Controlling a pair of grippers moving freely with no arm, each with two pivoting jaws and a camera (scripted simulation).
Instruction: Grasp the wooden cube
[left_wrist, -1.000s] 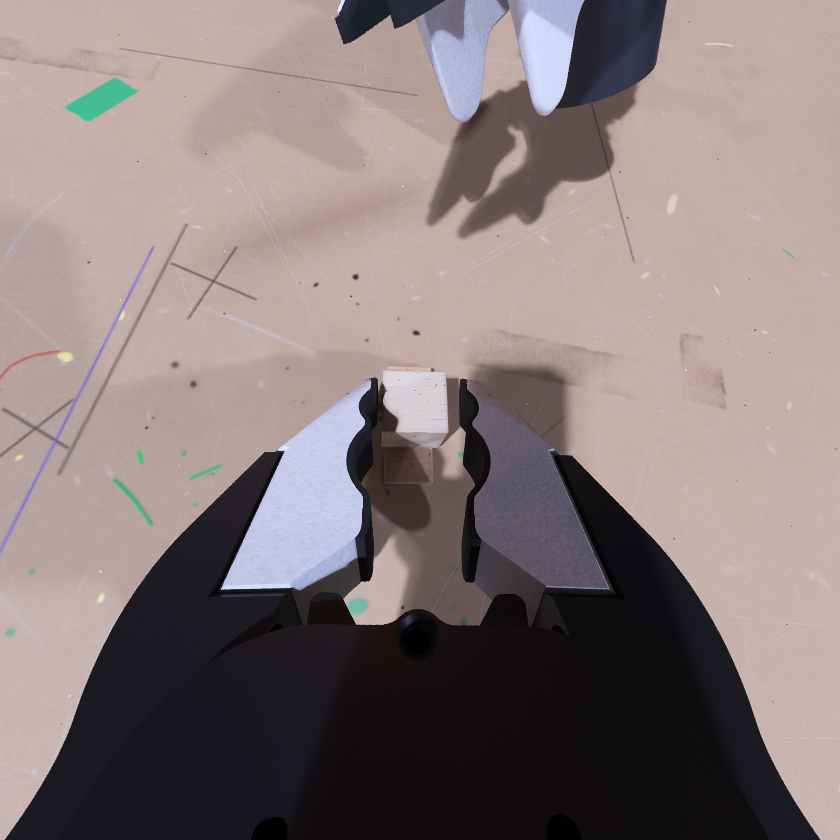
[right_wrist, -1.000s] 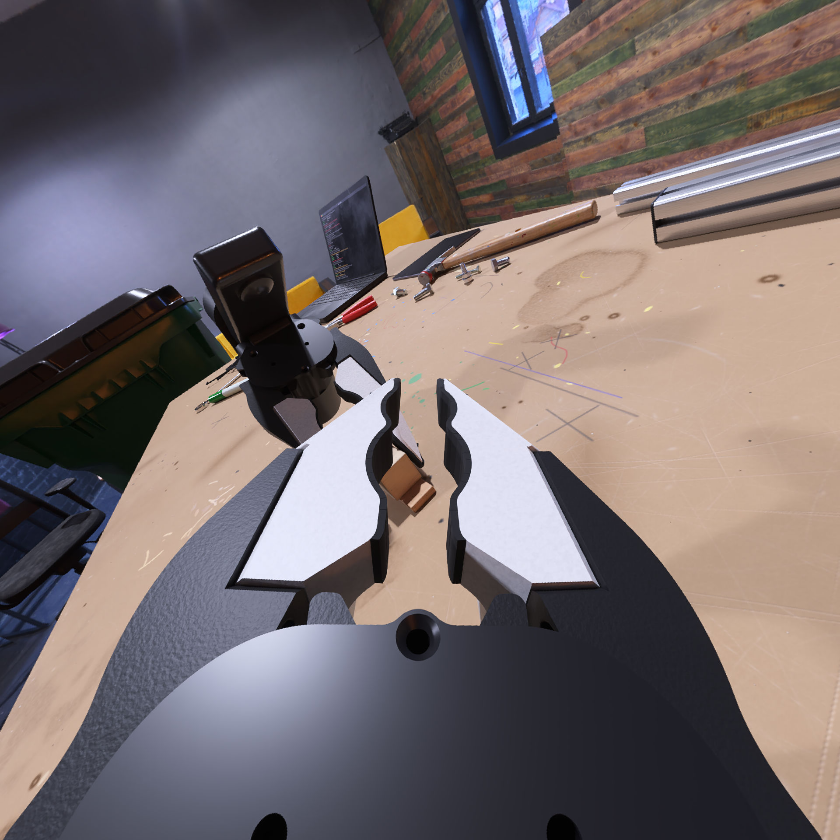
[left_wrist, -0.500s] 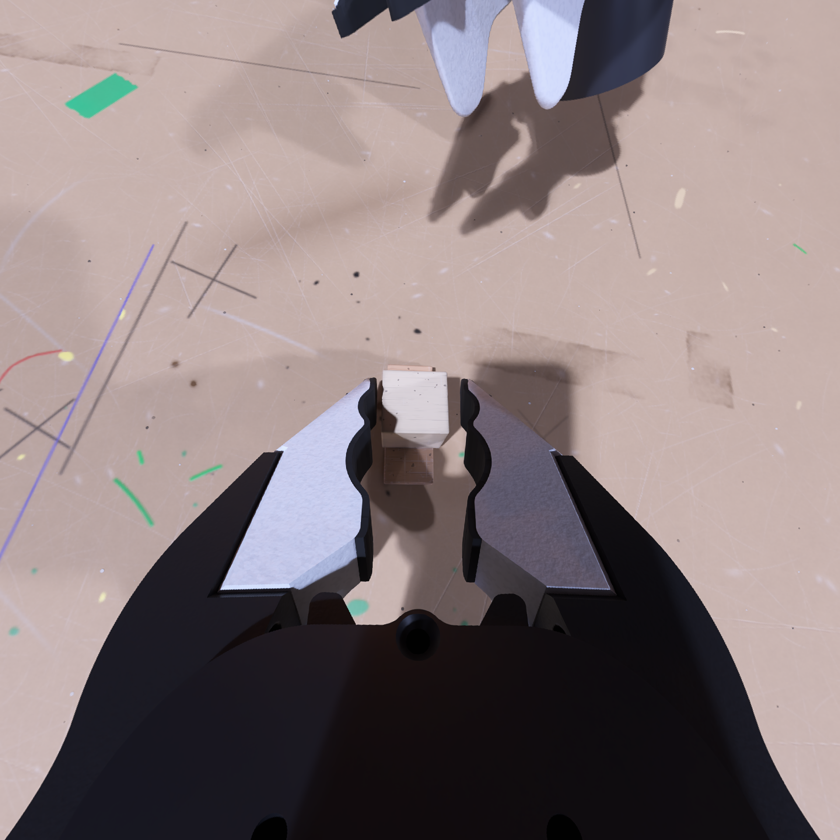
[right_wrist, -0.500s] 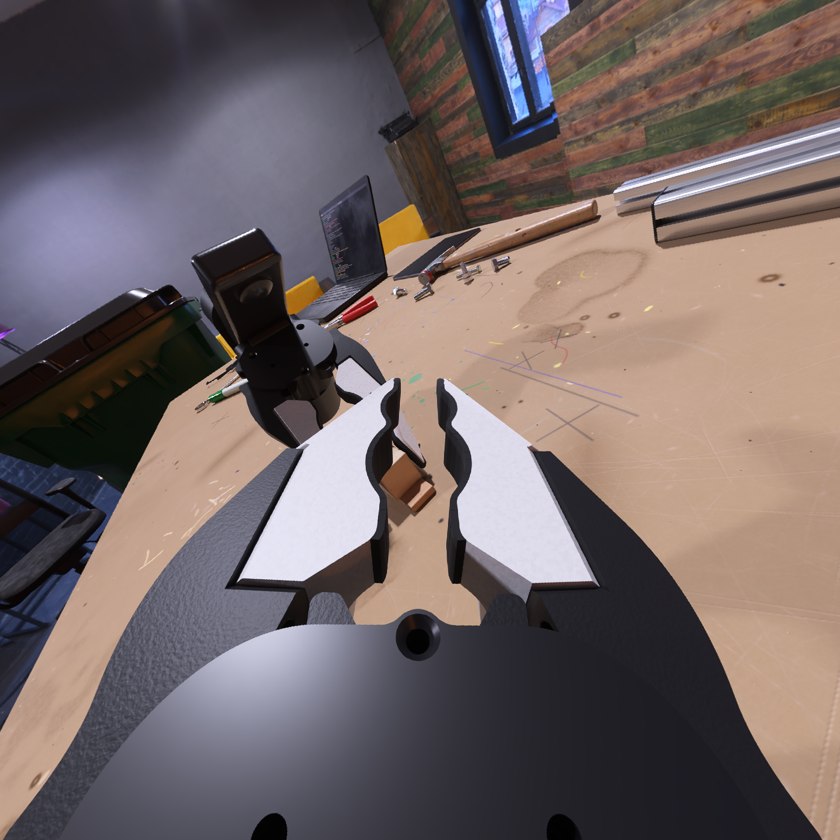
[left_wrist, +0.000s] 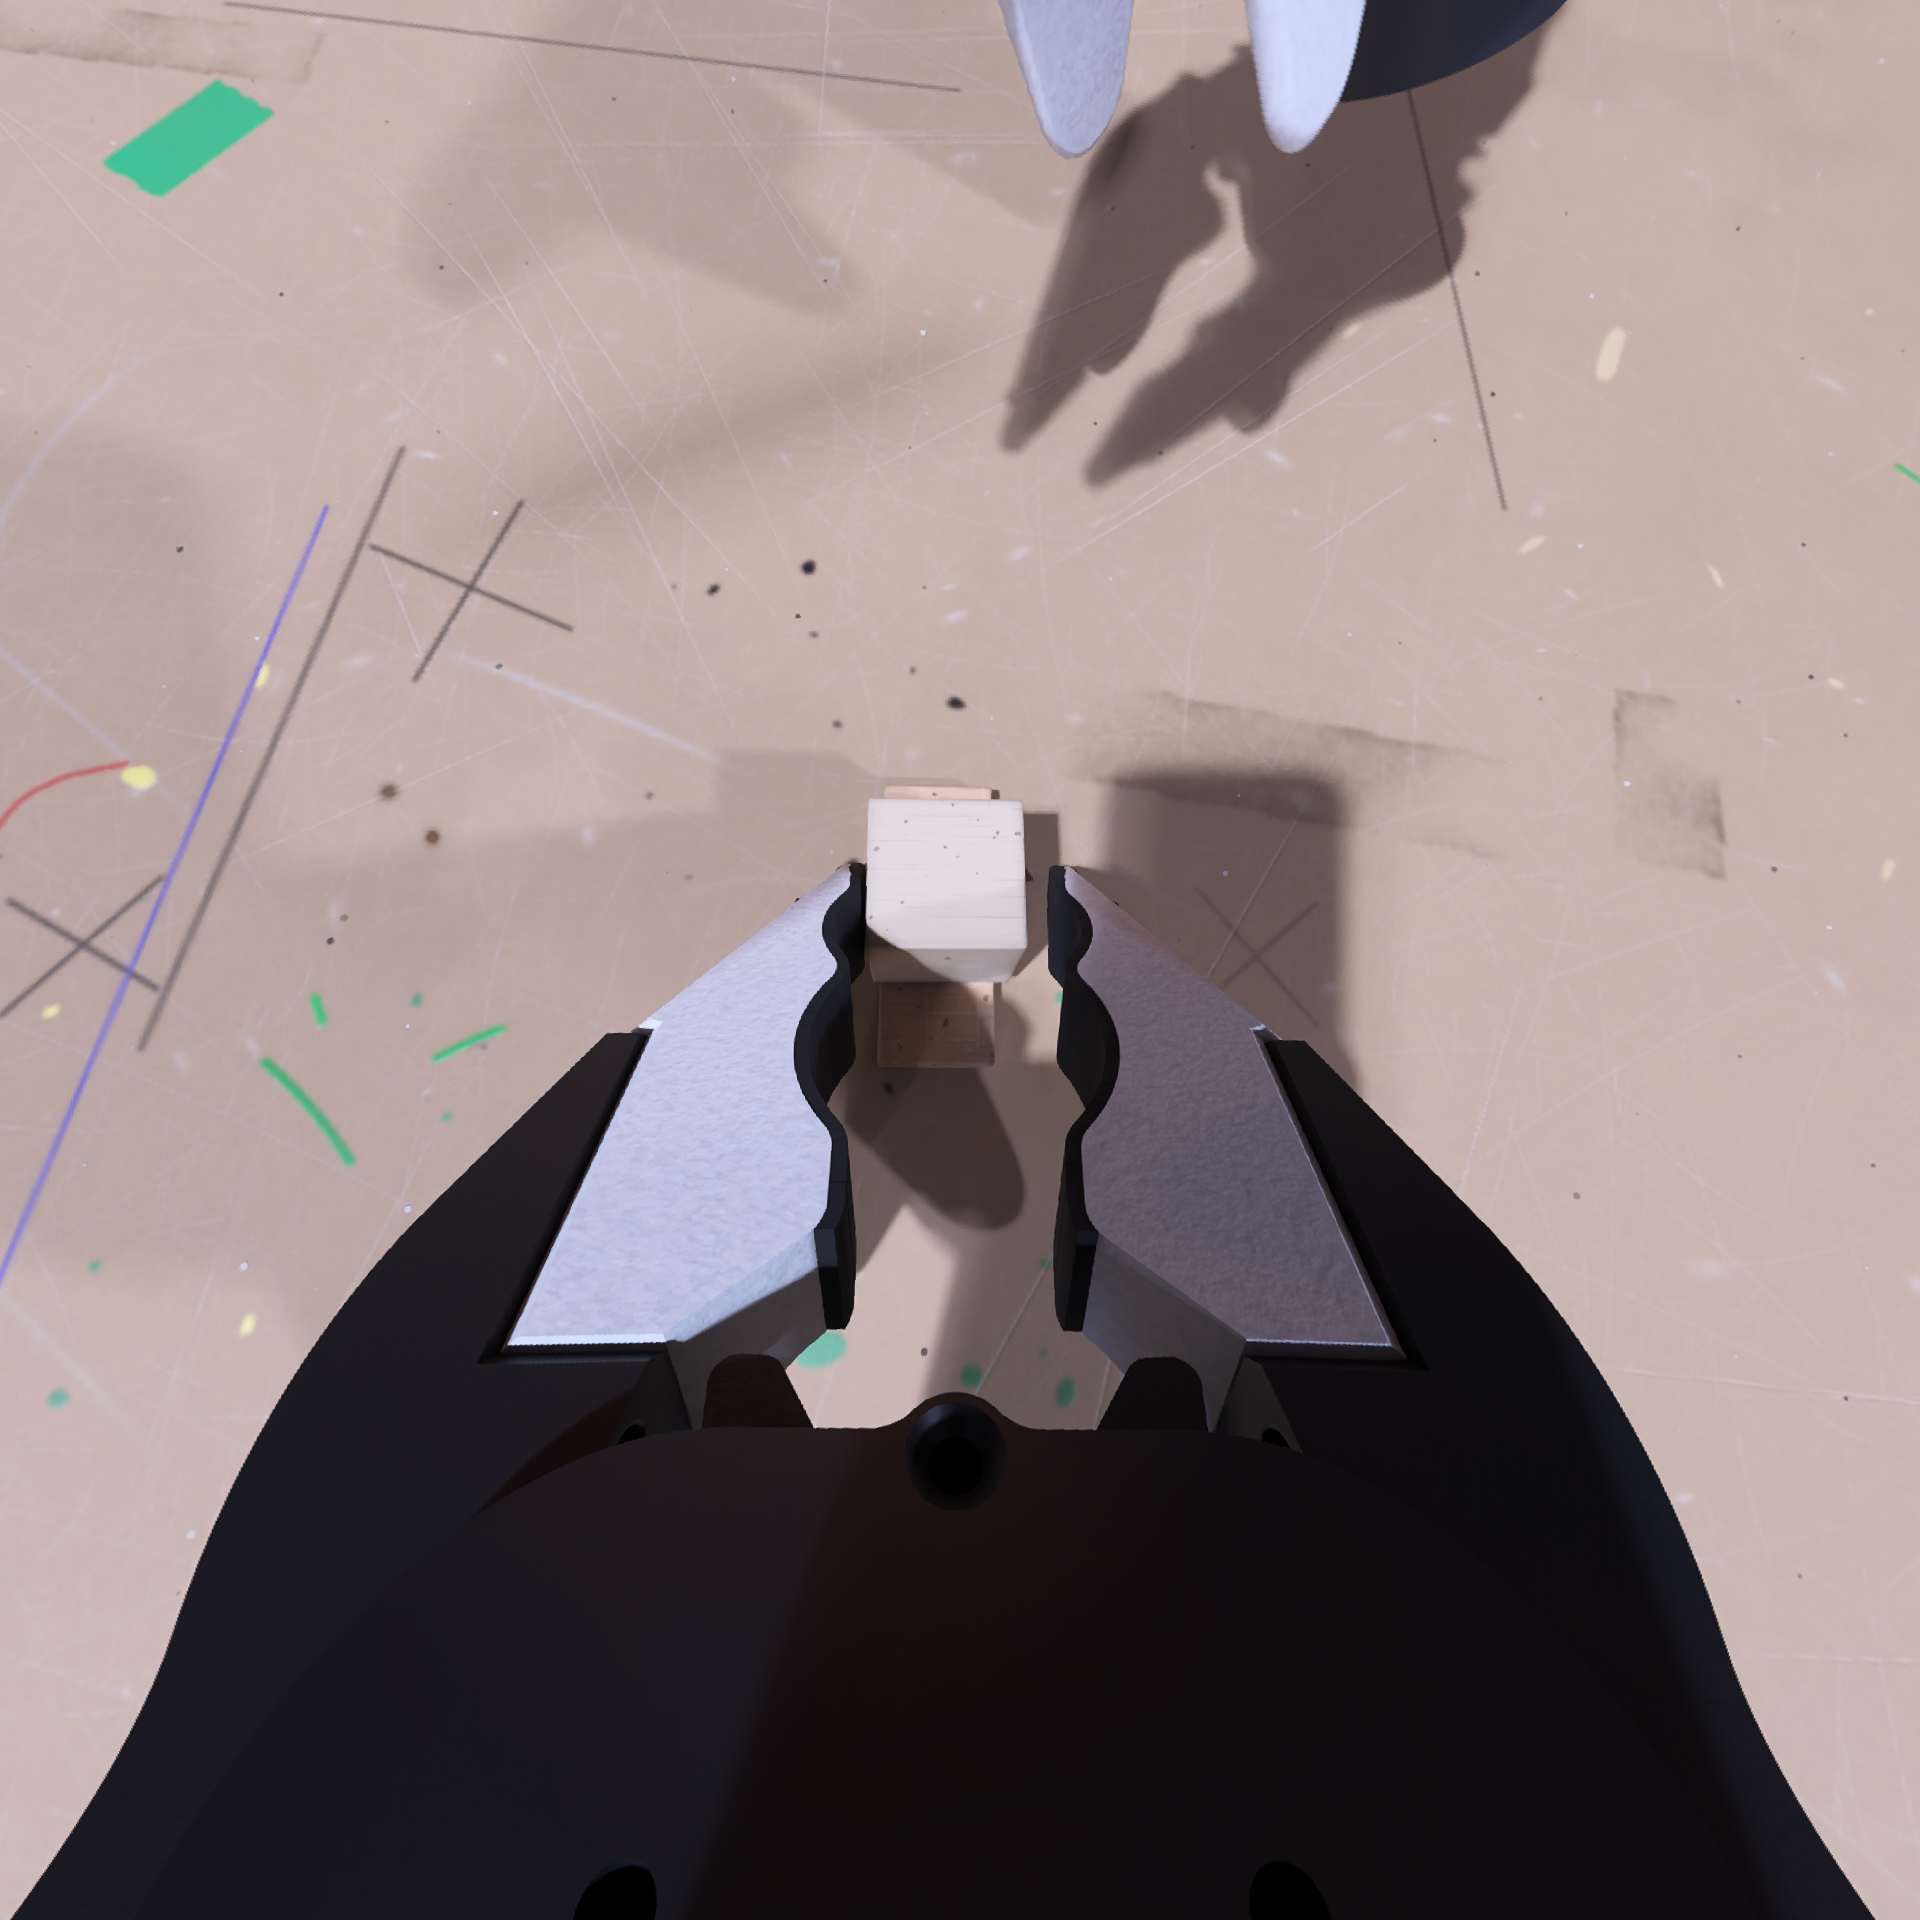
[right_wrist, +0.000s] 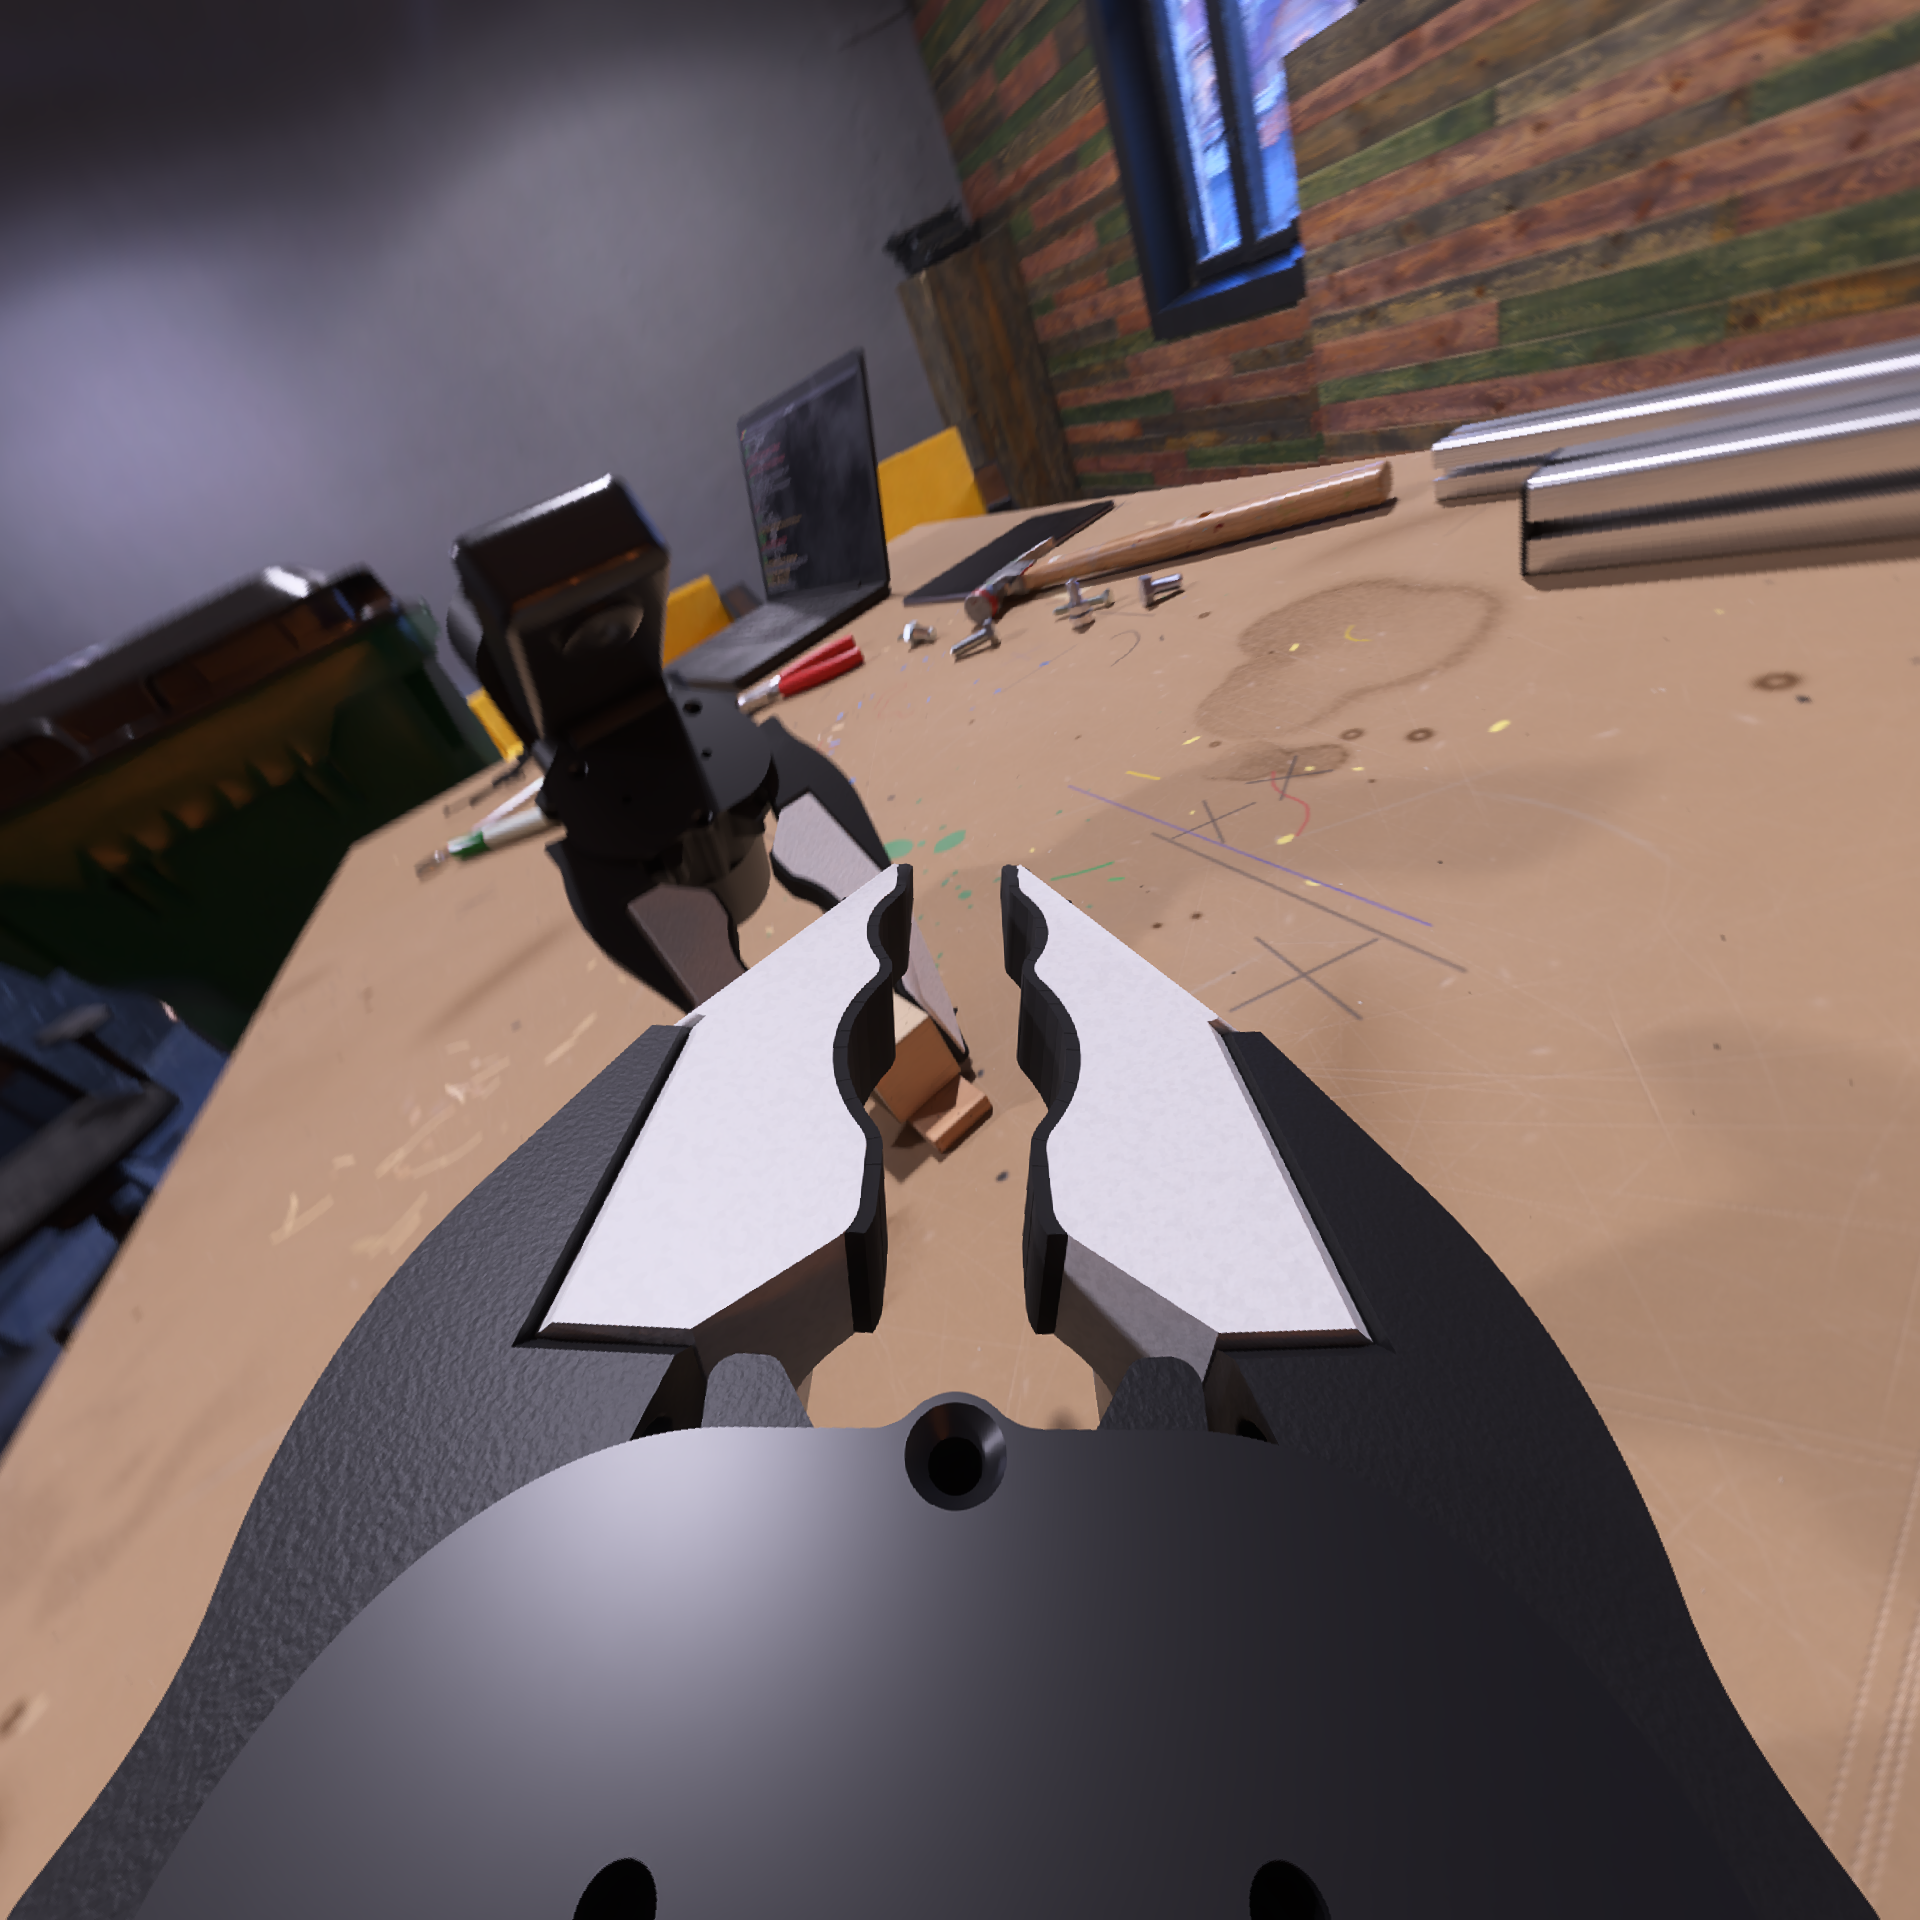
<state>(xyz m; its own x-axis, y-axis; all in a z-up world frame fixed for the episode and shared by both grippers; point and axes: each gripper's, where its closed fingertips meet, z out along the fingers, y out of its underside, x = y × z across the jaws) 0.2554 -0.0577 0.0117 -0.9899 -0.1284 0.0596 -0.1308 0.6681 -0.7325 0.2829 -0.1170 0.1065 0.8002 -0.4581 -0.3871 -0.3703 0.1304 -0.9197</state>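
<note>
While your left gripper (left_wrist: 951, 883) pointed steeply down at the scuffed tan surface (left_wrist: 1558, 935), the wooden cube (left_wrist: 945, 899) sat right between its fingertips, so this was plainly the nearer gripper. The fingers were spread, not yet pinching. The left fingertip (left_wrist: 836, 914) looked to be touching the cube's left face or just shy of it, while the right fingertip (left_wrist: 1070, 914) stood apart from the right face with a sliver of surface showing between them. The cube's side faces lay roughly square to the finger pads. Being a cube, it had no long axis for you to favour. It reached only as deep as the fingertips, not the scalloped hollows behind them.

A thin wooden slab (left_wrist: 935, 1029) showed beneath the cube. From the right wrist view the cube seemed to lean on it, tilted, though I could not tell for certain. If so, closing might rock the cube.

Your right gripper (right_wrist: 956, 883) hung on the far side of the cube, well clear of it, its fingers parted around nothing. My judgement: closing the left fingers was all that remained.
</note>
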